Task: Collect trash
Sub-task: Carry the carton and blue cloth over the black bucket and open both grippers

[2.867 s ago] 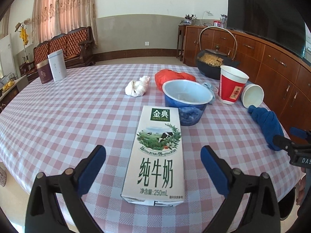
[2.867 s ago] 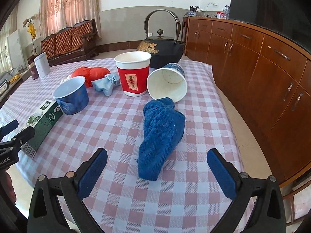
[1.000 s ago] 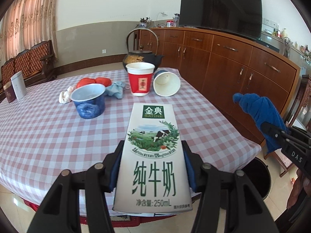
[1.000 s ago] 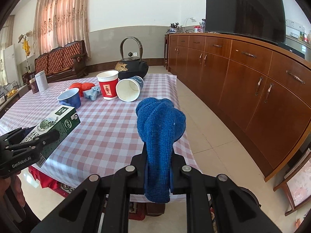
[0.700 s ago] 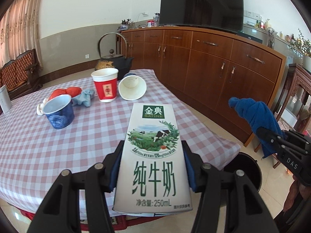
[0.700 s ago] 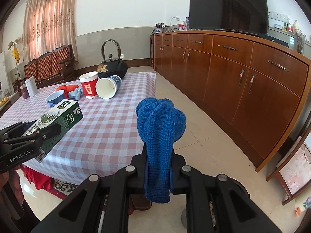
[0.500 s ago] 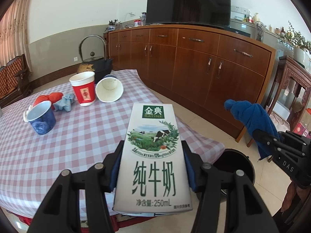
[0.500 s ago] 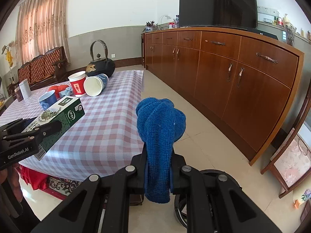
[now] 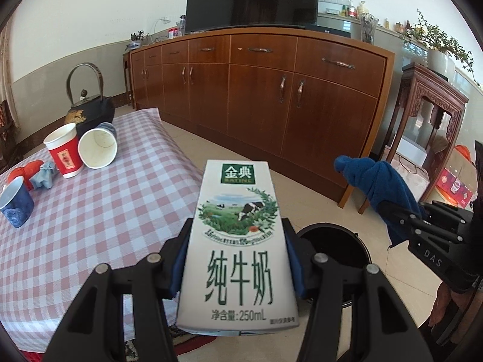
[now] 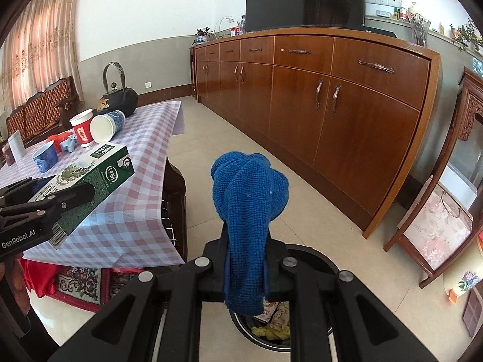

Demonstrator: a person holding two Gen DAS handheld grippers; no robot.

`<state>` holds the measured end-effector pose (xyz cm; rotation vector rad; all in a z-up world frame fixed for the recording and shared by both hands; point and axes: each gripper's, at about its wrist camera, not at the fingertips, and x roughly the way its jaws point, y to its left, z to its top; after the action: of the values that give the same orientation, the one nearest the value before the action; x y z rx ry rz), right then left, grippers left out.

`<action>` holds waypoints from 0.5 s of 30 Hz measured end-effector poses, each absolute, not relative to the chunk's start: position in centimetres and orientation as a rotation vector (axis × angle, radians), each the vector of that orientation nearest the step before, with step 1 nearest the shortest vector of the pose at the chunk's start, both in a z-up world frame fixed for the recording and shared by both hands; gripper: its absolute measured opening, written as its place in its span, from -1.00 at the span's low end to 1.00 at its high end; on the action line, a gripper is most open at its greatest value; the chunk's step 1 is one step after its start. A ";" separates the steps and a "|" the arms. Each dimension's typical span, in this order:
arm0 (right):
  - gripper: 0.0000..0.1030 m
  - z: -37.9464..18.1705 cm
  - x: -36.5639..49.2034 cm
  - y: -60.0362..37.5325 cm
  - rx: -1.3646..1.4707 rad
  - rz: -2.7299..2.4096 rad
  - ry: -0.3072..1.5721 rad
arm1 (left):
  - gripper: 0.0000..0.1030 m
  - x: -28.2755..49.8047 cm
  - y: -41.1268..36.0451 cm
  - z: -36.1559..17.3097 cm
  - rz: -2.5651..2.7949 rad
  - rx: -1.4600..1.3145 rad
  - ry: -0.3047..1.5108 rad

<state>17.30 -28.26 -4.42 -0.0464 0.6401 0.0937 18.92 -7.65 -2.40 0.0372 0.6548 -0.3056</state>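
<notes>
Two grippers, each loaded. Left gripper: clenched on a milk carton, pads against its two long sides, carton lying flat with the label up. Right gripper: clamped on a blue cloth, bunched end standing up, loose tail hanging between the jaws.

Below: one round black bin on the tiled floor, wrappers and scraps visible inside; the cloth's tail hangs just over its opening, the carton near its rim in the left view.

Change noted: about three seconds ago both items lay on the checked table between open jaws; they are now lifted and carried off its edge to the bin.

Meaning, as judged: pick-up and carry done for these two; release over the bin is the next step.

Left on the table: red paper cup, tipped white cup, blue cup, crumpled red and pale blue scraps, black kettle. Collection far from finished.
</notes>
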 end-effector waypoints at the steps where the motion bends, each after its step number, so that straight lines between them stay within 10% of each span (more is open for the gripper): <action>1: -0.68 -4.6 17.3 -28.7 -0.043 0.086 0.643 | 0.08 19.0 -8.0 -2.5 -0.313 0.041 0.657; 15: -0.68 -7.1 16.1 -34.2 0.000 -0.013 0.699 | 0.07 19.5 -14.6 -4.7 -0.441 0.090 0.703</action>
<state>16.08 -34.18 -7.07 0.0001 0.6993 -0.0131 19.48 -14.62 -4.73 0.0899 0.7026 -0.4410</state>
